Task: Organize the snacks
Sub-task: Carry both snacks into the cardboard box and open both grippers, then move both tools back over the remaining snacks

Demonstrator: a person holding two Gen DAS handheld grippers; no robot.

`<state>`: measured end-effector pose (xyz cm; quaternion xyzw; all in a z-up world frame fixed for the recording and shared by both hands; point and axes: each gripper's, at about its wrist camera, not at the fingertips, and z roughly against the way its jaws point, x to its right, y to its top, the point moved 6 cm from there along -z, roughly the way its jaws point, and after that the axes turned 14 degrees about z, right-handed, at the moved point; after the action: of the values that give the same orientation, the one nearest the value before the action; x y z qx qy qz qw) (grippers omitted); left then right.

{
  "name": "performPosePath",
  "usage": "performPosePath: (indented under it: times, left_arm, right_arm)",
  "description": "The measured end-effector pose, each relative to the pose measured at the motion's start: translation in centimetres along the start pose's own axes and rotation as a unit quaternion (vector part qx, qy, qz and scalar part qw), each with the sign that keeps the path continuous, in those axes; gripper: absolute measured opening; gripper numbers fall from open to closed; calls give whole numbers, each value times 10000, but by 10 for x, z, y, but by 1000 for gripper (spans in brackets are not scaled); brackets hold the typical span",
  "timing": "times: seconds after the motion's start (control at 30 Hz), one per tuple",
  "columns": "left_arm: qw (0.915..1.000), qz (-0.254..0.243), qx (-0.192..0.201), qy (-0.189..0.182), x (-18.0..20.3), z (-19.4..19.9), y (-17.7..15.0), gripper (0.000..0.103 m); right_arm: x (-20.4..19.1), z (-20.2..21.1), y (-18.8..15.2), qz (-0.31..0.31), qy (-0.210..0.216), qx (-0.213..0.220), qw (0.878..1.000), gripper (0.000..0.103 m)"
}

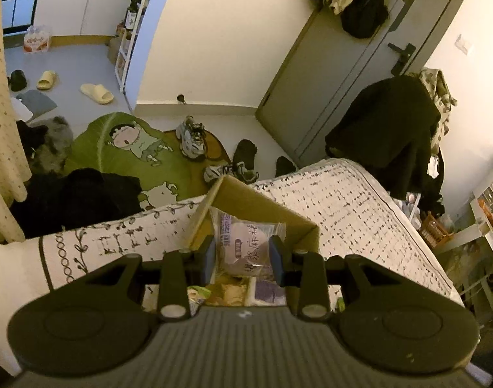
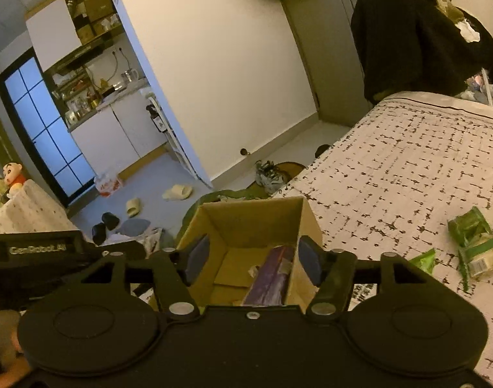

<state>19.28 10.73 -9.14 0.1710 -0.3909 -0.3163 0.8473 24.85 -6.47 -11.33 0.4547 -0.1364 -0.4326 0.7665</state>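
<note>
An open cardboard box (image 1: pixel 266 203) stands on the bed near its edge. My left gripper (image 1: pixel 243 258) is over the box, shut on a clear purple snack packet (image 1: pixel 246 242) with printed characters, held upright between the blue pads. More packets lie under it in the box. My right gripper (image 2: pixel 253 258) is open and empty above the same box (image 2: pixel 246 216), where a purple packet (image 2: pixel 272 274) leans against the right wall. Green snack packets (image 2: pixel 473 242) lie on the bedspread to the right.
The patterned bedspread (image 2: pixel 408 168) stretches right and back. Beyond the bed edge are a green cartoon rug (image 1: pixel 126 148), shoes (image 1: pixel 191 135), slippers (image 1: pixel 96 92) and dark clothes on the floor. The left gripper's body (image 2: pixel 36 252) shows at the left of the right wrist view.
</note>
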Motion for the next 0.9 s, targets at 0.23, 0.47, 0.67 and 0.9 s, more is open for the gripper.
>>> performPosePath:
  times: [0.23, 0.47, 0.67, 0.9]
  left_arm:
    - [9999, -89, -58, -36, 12, -6, -4, 34]
    - [9999, -69, 97, 76, 18, -10, -2, 36]
    - [9997, -104, 176, 164, 22, -8, -8, 56]
    - [9987, -129, 229, 439, 22, -3, -12, 73]
  right_arm:
    - [0, 15, -2, 498, -223, -257, 9982, 81]
    - [12, 31, 0, 492, -356, -303, 9977, 85]
    - [20, 33, 0, 425, -390, -375, 9976, 86]
    - [34, 50, 9, 656, -585, -327, 9956, 94]
